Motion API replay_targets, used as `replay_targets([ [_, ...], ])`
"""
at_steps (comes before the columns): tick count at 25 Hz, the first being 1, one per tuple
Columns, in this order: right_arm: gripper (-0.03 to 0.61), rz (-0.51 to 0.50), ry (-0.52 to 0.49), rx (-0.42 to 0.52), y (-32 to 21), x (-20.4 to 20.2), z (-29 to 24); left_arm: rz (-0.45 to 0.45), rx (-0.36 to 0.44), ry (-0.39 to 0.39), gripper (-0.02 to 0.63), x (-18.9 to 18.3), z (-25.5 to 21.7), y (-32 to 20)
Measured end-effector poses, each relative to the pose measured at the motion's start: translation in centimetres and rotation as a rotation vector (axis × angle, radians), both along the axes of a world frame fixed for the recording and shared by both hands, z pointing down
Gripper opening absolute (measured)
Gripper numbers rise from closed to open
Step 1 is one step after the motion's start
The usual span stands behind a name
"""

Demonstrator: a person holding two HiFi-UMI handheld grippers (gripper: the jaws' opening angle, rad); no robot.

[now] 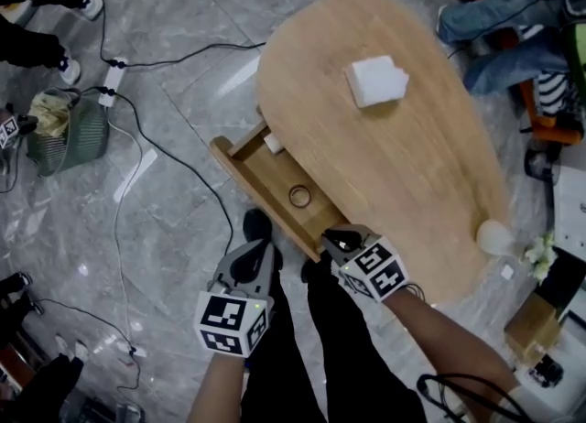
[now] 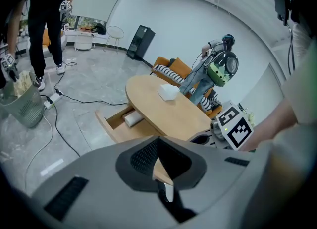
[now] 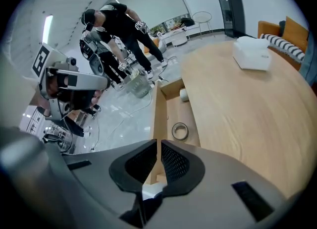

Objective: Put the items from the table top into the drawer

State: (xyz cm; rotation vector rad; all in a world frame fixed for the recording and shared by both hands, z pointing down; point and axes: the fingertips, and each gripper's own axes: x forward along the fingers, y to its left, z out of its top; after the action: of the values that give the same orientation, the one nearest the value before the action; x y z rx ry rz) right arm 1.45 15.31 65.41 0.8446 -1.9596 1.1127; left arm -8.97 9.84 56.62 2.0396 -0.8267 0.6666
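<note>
An oval wooden table has a drawer pulled out on its left side. In the drawer lie a tape ring and a small white roll. On the table top a white box sits toward the far end, and a pale round object rests at the near right edge. My right gripper hangs shut and empty over the drawer's near end. My left gripper is shut and empty, left of it over the floor.
A green basket and cables lie on the grey floor to the left. A seated person's legs are at the table's far right. A cardboard box stands at the near right. My own legs are below the grippers.
</note>
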Motion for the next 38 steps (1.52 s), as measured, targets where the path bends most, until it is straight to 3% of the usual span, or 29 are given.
replay_targets([
  [14,0.049,0.08,-0.031,0.015,-1.2,1.0,-2.6,0.002,-0.007,0.009,0.0,0.5,-1.5,-0.7],
  [33,0.051,0.203,-0.001,0.072,-4.6,0.6,-5.1,0.146,-0.04,0.015,0.0,-1.0,-1.4,-0.2],
  [38,0.054,0.238,-0.002,0.087,-6.4,0.7,-5.4,0.12,-0.024,0.026,0.0,-0.8,-2.3,-1.8],
])
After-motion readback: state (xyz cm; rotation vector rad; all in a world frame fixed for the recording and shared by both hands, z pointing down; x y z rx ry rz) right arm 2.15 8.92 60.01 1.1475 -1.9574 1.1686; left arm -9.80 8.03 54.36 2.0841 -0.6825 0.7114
